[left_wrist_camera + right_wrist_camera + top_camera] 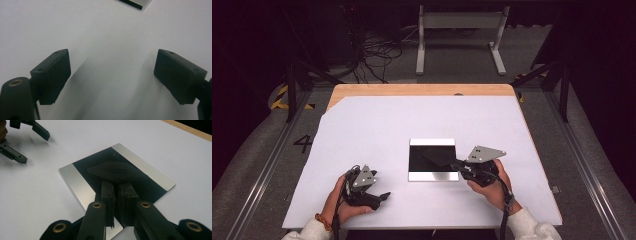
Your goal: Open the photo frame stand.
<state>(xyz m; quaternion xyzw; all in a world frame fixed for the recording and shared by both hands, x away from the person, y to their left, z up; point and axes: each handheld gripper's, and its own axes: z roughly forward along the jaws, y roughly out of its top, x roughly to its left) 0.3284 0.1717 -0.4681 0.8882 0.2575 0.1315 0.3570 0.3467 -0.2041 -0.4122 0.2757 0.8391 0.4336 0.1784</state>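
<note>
On the white table [362, 130], flat square mirror-dark plate [432, 159] with silver edge strips, right gripper [117, 192] fingers closed empty.

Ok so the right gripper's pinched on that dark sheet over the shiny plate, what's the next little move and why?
Probably lift the right gripper slightly, peeling the dark sheet up off the silver-edged plate. Its jaws are closed on the sheet's near corner, while the rest seems to lie flat on the plate. The left gripper is open above bare table, so it could come over to steady the plate if it shifts.
</note>
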